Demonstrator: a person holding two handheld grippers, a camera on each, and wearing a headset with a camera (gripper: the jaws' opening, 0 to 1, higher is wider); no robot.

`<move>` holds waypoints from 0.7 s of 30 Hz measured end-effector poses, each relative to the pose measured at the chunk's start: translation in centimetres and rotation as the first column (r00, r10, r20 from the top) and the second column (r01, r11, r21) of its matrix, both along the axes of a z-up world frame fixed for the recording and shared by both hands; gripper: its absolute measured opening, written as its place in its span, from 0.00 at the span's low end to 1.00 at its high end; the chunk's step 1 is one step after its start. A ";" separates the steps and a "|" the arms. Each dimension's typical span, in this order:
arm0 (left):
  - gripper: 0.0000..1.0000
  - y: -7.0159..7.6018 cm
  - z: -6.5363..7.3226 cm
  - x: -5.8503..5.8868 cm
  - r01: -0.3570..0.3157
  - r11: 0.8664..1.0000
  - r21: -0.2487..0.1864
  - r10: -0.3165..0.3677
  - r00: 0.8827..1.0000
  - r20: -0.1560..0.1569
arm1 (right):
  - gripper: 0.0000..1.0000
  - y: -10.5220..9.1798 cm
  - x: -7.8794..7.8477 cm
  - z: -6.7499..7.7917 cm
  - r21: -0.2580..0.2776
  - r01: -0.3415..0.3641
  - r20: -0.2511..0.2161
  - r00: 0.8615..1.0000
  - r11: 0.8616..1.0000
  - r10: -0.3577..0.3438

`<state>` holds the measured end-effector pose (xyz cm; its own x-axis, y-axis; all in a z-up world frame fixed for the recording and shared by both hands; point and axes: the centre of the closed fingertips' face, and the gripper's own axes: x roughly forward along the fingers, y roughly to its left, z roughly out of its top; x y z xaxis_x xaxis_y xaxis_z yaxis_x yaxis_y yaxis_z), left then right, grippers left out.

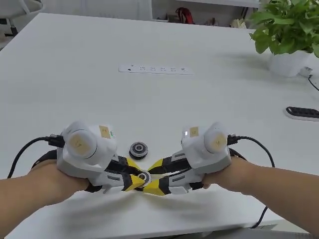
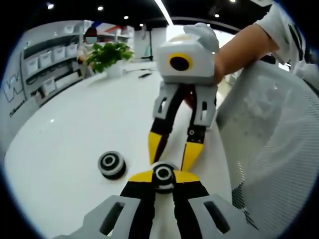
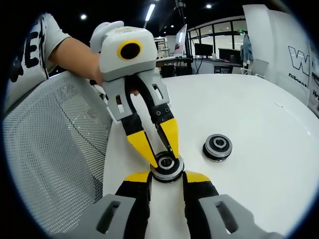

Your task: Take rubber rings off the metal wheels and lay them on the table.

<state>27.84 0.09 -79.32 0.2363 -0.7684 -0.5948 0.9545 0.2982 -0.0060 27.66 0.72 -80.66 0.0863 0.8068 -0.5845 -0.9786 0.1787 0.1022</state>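
white worktop [image 1: 164,109], near edge: left gripper [image 1: 135,175] and right gripper [image 1: 151,177] meet nose to nose, both clenched on the same metal wheel [image 1: 143,178], jaws pressed to its sides. black rubber ring [image 3: 166,177] is on it, not off yet. second wheel [image 1: 138,149] lies flat on the worktop just behind, apart from both grippers, ring on too. power strip [image 1: 155,69] far back, potted plant [image 1: 286,30] at far right corner.

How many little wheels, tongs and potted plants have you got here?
Tongs: 2, left and right.
Metal wheels: 2, one held between both tongs, one lying on the table.
Potted plants: 1.
Total: 5.
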 end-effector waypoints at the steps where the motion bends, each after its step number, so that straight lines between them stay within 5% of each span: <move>1: 0.13 0.0 0.0 0.0 0.000 1.000 0.000 0.000 1.000 0.000 | 0.21 -0.1 -0.1 0.0 0.000 -0.001 0.001 1.000 1.000 0.001; 13: 0.13 0.0 0.0 0.0 -0.009 1.000 0.001 0.009 1.000 0.000 | 0.14 -0.7 0.1 -0.3 -0.035 0.000 0.007 1.000 0.999 0.000; 21: 0.13 0.0 0.0 0.0 -0.013 1.000 -0.001 0.013 1.000 -0.002 | 0.06 -0.9 0.1 -0.4 -0.030 0.021 -0.030 0.999 0.999 -0.022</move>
